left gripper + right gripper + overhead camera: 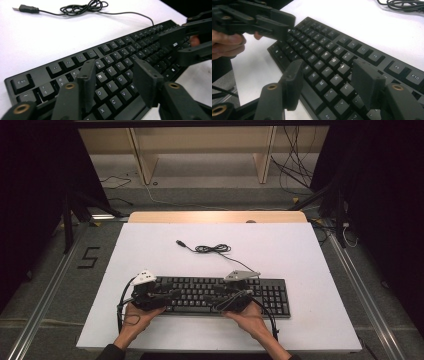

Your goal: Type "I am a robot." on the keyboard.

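High view, both claws open over black keyboard, white table

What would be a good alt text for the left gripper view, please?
The left gripper, jaws apart, hovers over the left-hand keys of a black keyboard on a white table. Behind lies its coiled cable.

Beyond both tongs, bare white worktop lies open past the keyboard; only the coiled USB cable and its plug obstruct there.
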